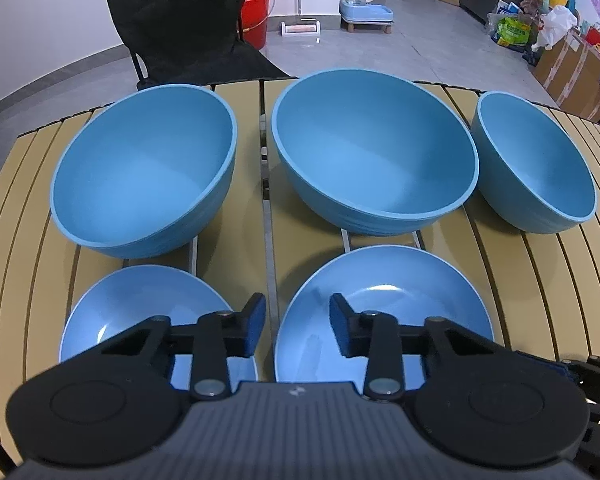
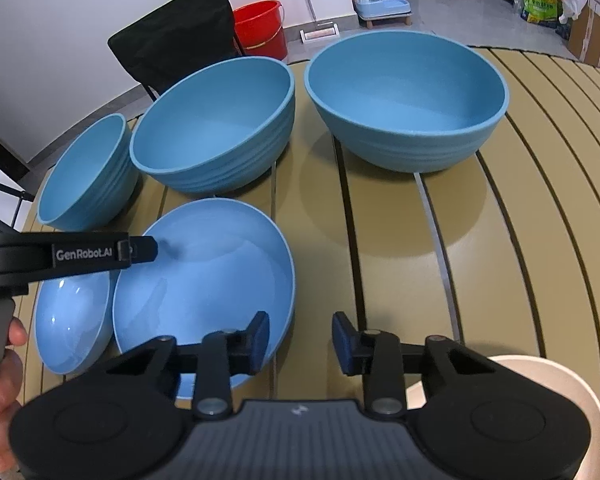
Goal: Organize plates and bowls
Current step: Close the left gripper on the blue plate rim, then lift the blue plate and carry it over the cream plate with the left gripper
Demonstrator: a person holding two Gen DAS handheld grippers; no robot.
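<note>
The left gripper hangs with jaws narrowed but parted, gripping nothing, above the gap between 2 glossy blue round plates: a smaller plate and a larger plate. The right gripper is likewise parted and empty beside the larger plate's rim. 3 matte blue ribbed bowls stand behind on the tan slatted table. Judged: approach stage; next, pinch 1 plate's rim for stacking.

At the left edge of the right wrist view, "GenRobot.AI" is printed in pale letters on the black side of the left gripper. Print on the bags and boxes at the upper right of both views is too small to be read.
</note>
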